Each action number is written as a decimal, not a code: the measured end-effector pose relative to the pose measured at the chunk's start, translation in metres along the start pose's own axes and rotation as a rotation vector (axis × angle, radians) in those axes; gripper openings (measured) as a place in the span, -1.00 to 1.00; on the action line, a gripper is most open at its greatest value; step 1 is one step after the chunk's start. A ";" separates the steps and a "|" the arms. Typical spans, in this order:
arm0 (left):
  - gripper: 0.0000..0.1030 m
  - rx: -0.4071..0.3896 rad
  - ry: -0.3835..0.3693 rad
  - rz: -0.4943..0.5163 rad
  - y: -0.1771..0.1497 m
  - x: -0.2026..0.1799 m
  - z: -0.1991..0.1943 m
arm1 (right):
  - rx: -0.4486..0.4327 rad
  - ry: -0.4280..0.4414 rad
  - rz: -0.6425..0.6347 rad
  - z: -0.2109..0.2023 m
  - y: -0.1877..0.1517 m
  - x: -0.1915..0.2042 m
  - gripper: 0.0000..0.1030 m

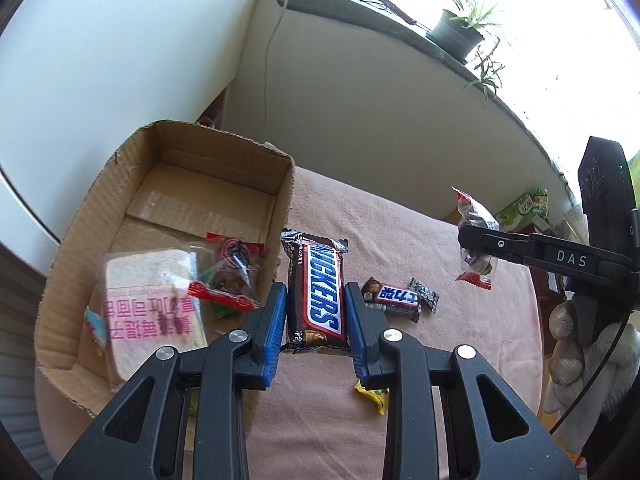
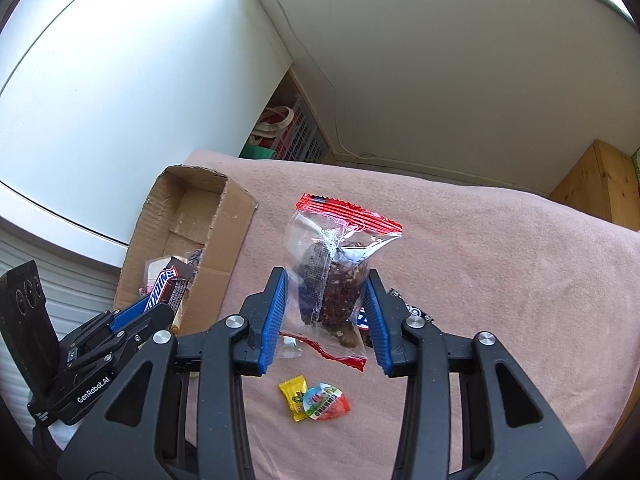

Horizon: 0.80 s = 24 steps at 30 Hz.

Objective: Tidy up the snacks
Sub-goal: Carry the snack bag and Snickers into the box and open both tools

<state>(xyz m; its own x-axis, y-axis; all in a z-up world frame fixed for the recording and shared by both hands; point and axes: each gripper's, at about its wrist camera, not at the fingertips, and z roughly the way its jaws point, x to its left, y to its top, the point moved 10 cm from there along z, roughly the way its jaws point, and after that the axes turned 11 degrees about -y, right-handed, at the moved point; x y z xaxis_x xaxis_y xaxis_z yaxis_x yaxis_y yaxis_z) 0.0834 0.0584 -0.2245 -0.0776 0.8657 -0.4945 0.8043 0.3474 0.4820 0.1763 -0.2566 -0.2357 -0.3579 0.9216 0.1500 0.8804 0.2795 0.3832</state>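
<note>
We have both tools loaded: left tool pinching the Snickers across its width near the lower end, right tool pinching the clear bag with the dark cake in it, blue pads on either side of the lump. Both are lifted off the pink cloth covering the worktop, the bar just beside the box, the bag further right. We judge the bar stiff and light, so a grip across the middle is fine; the foil is slick and could twist. The bag is soft and crinkly with a crumbly filling, so we'd hold on the body, not the red seals, and not squeeze harder. The box already holds a wrapped sandwich and another red-sealed bag, which leaves the free floor toward the far end. Its near wall stands between us and that space, so we go over it. Loose on the cloth: small bar, dark candy, yellow candy, round sweet
</note>
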 end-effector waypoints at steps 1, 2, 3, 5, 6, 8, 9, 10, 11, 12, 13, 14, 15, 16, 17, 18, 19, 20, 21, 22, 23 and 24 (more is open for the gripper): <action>-0.47 -0.008 0.006 -0.005 0.001 0.004 -0.003 | -0.001 0.004 -0.010 0.000 0.002 0.006 -0.22; -0.47 -0.015 0.014 -0.009 0.003 0.007 -0.004 | -0.001 0.008 -0.020 0.000 0.003 0.012 -0.22; -0.47 -0.023 0.022 -0.013 0.004 0.012 -0.007 | -0.001 0.011 -0.031 0.000 0.005 0.018 -0.22; -0.47 -0.036 0.036 -0.025 0.006 0.021 -0.012 | -0.002 0.017 -0.049 0.001 0.007 0.029 -0.22; -0.47 -0.042 0.043 -0.032 0.007 0.026 -0.014 | -0.001 0.021 -0.059 0.001 0.008 0.034 -0.22; -0.47 -0.051 0.056 -0.045 0.010 0.035 -0.018 | 0.001 0.024 -0.084 0.002 0.010 0.045 -0.22; -0.47 -0.055 0.063 -0.049 0.013 0.042 -0.022 | 0.002 0.025 -0.098 0.003 0.011 0.050 -0.22; -0.47 -0.060 0.070 -0.055 0.014 0.047 -0.024 | 0.004 0.027 -0.111 0.005 0.011 0.057 -0.22; -0.47 -0.064 0.074 -0.062 0.015 0.052 -0.026 | 0.006 0.029 -0.123 0.006 0.011 0.063 -0.22; -0.47 -0.069 0.080 -0.066 0.017 0.056 -0.027 | 0.008 0.031 -0.136 0.008 0.012 0.070 -0.22; -0.47 -0.075 0.086 -0.071 0.019 0.060 -0.028 | 0.010 0.032 -0.149 0.011 0.012 0.075 -0.22; -0.47 -0.079 0.090 -0.076 0.020 0.063 -0.030 | 0.012 0.033 -0.161 0.013 0.013 0.081 -0.22; -0.47 -0.083 0.095 -0.080 0.022 0.067 -0.031 | 0.014 0.035 -0.174 0.016 0.014 0.088 -0.22; -0.47 -0.087 0.100 -0.084 0.024 0.071 -0.032 | 0.016 0.038 -0.187 0.018 0.015 0.094 -0.22; -0.47 -0.090 0.104 -0.087 0.025 0.073 -0.032 | 0.019 0.038 -0.200 0.022 0.015 0.100 -0.22; -0.47 -0.093 0.109 -0.089 0.026 0.074 -0.033 | 0.021 0.038 -0.210 0.025 0.015 0.106 -0.22; -0.47 -0.095 0.113 -0.091 0.027 0.077 -0.034 | 0.023 0.037 -0.220 0.027 0.016 0.111 -0.22; -0.47 -0.097 0.119 -0.092 0.028 0.080 -0.034 | 0.026 0.037 -0.229 0.029 0.016 0.116 -0.22; -0.47 -0.098 0.123 -0.093 0.029 0.082 -0.034 | 0.030 0.037 -0.236 0.033 0.016 0.121 -0.22; -0.47 -0.098 0.127 -0.096 0.030 0.085 -0.034 | 0.034 0.039 -0.243 0.036 0.017 0.126 -0.22; -0.47 -0.099 0.132 -0.100 0.031 0.088 -0.034 | 0.037 0.039 -0.249 0.039 0.017 0.130 -0.22; -0.47 -0.100 0.136 -0.103 0.032 0.090 -0.033 | 0.040 0.037 -0.256 0.042 0.018 0.135 -0.22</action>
<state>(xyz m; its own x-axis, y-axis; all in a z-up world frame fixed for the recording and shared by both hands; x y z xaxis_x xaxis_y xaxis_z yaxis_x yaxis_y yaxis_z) 0.0824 0.1593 -0.2296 -0.2410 0.8622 -0.4455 0.7262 0.4647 0.5066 0.1568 -0.1163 -0.2467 -0.5809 0.8094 0.0861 0.7711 0.5133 0.3768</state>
